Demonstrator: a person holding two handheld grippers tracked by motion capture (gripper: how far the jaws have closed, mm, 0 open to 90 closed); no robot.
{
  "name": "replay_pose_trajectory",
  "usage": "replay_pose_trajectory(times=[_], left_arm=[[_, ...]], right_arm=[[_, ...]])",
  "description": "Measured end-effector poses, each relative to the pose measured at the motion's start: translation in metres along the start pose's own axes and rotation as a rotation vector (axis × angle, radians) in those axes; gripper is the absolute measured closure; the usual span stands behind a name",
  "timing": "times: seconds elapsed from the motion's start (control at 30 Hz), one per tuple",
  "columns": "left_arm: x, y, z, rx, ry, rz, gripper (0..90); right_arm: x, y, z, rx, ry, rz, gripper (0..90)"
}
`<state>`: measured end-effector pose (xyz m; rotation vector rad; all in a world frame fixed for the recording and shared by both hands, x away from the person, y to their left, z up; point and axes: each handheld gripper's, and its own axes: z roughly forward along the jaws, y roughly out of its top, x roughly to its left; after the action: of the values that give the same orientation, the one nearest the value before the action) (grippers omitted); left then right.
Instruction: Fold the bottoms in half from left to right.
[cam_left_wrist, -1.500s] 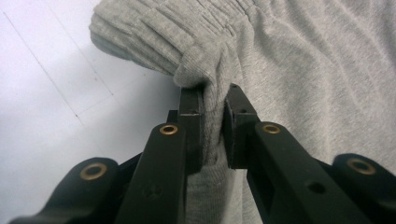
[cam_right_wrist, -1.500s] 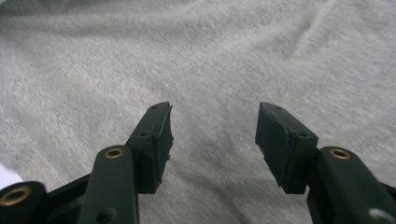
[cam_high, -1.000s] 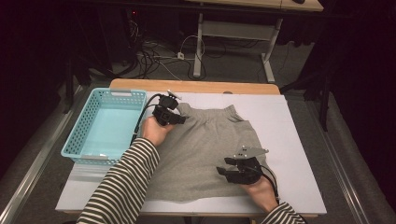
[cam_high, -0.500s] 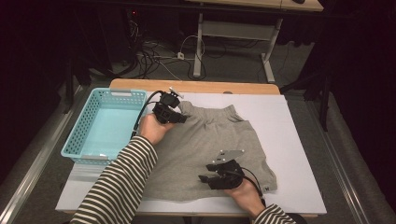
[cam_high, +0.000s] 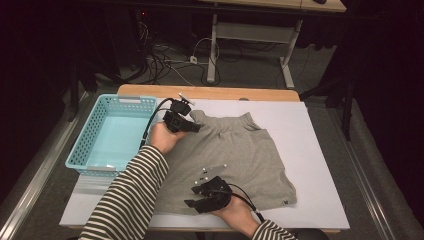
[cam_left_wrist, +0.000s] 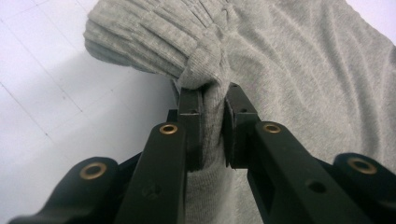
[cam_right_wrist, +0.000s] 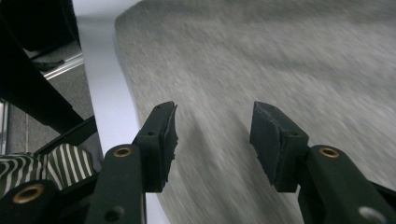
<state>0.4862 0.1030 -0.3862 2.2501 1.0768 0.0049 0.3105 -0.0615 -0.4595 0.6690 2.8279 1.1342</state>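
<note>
A grey knitted garment lies spread on the white table cover. My left gripper is at its far left corner, shut on a bunched fold of the ribbed edge. My right gripper hovers over the garment's near left hem, jaws open and nothing between them; the right gripper view has the grey cloth just below the open gripper. A striped sleeve leads to the left hand.
A light blue plastic basket stands at the table's left side, beside the garment. The white cover is bare to the right of the garment. A wooden table edge runs along the back; cables and desk legs lie beyond.
My right gripper has moved left along the garment's near hem, from the right side toward the near left. The left gripper has stayed at the far left corner.
</note>
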Motion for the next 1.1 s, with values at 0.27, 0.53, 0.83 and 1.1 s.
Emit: replay_pose_trajectory(times=[0.27, 0.53, 0.83, 1.1], left_arm=[[0.007, -0.003, 0.007, -0.007, -0.01, -0.023, 77.7], [0.016, -0.008, 0.005, -0.02, -0.02, -0.042, 77.6], [0.021, -0.011, 0.004, -0.029, -0.032, -0.051, 77.5], [0.021, -0.01, 0.005, -0.023, -0.028, -0.057, 77.5]], right_arm=[[0.012, 0.01, 0.024, 0.03, -0.007, -0.073, 48.6], [0.025, 0.022, 0.042, 0.021, 0.01, -0.131, 38.6], [0.038, 0.037, 0.06, 0.065, -0.001, -0.175, 35.3], [0.042, 0.04, 0.064, 0.072, -0.077, -0.207, 51.3]])
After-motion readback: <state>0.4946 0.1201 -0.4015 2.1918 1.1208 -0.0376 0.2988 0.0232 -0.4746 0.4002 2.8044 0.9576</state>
